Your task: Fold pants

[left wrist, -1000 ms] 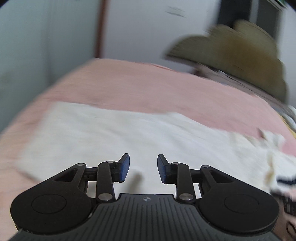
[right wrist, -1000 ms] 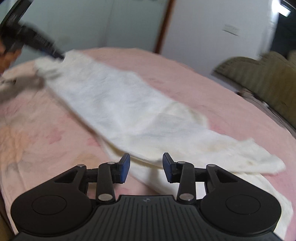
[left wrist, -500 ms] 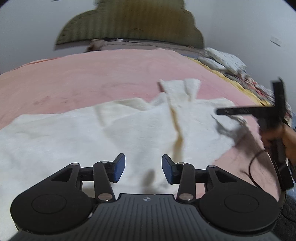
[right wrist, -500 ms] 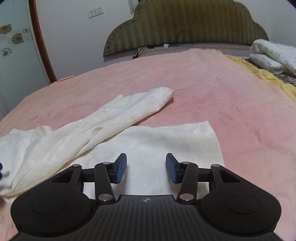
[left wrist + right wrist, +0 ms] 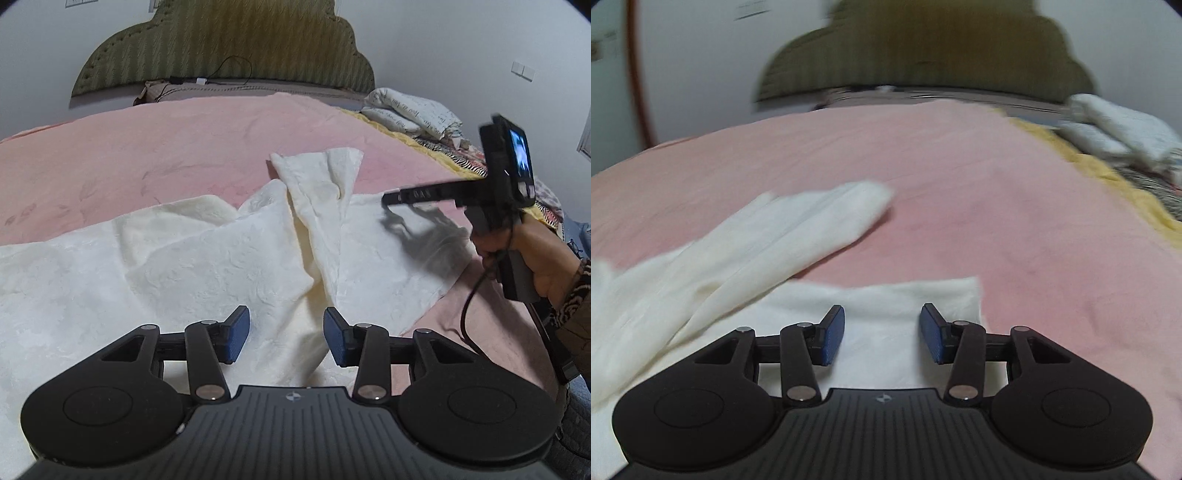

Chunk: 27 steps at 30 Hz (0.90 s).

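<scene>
Cream pants [image 5: 207, 266] sprawl across the frame's lower half on a pink bed [image 5: 155, 147]; our left gripper [image 5: 286, 338] and right gripper [image 5: 882, 334] hover wide open, empty. The twisted leg [image 5: 321, 206] risks folding crooked.

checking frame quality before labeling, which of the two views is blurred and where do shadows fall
Left wrist view: mostly sharp; the right gripper is slightly smeared and casts a dark shadow on the cream pants; fisheye bows the pink bedspread. Right wrist view: motion-blurred throughout, headboard and the folded bedding smeared, only the gripper's own blue fingertips crisp.
</scene>
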Each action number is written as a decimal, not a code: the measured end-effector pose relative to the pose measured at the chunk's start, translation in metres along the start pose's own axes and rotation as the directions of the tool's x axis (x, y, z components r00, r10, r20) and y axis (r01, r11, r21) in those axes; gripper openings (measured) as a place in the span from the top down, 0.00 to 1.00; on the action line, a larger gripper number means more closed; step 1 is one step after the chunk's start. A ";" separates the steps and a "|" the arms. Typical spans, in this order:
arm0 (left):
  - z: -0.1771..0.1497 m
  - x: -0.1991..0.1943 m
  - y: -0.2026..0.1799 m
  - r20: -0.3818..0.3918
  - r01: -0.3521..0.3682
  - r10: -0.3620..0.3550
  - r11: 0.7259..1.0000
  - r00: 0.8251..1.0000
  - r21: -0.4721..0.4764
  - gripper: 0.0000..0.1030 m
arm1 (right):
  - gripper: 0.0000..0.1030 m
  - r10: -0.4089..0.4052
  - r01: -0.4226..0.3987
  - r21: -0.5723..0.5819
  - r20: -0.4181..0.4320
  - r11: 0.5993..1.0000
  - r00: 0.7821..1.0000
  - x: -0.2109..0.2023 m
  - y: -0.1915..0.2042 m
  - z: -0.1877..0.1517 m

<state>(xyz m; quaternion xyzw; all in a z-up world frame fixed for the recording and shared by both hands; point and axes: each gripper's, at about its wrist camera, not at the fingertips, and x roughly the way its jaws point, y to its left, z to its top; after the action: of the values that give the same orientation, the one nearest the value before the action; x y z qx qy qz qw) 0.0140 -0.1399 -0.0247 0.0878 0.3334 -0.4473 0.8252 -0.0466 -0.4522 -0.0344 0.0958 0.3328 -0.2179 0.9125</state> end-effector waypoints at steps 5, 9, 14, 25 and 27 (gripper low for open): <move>-0.004 0.004 0.001 0.041 0.008 -0.008 1.000 0.999 -0.003 0.49 | 0.45 0.080 -0.061 -0.183 0.104 0.981 0.991 -0.013 0.068 0.036; -0.009 0.009 0.004 0.074 -0.005 0.006 1.000 0.997 -0.017 0.40 | 0.44 0.095 -0.087 -0.244 0.019 0.966 0.995 0.032 0.120 0.060; -0.012 0.013 0.001 0.113 -0.041 0.038 0.999 0.993 0.020 0.35 | 0.45 0.031 -0.050 -0.232 -0.085 0.972 0.996 0.081 0.139 0.063; -0.005 0.001 -0.015 0.136 0.017 -0.034 0.992 0.990 0.123 0.34 | 0.89 0.140 -0.149 0.211 0.055 0.966 0.989 0.026 0.031 0.044; -0.002 0.010 -0.021 0.121 -0.007 -0.013 0.986 0.993 0.165 0.34 | 0.89 0.176 -0.185 0.298 0.060 0.936 0.983 0.019 0.008 0.034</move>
<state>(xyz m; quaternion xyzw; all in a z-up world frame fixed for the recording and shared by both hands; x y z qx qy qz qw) -0.0002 -0.1583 -0.0288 0.1280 0.2447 -0.4791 0.8332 -0.0104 -0.4625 -0.0210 0.2609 0.2704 -0.1832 0.9084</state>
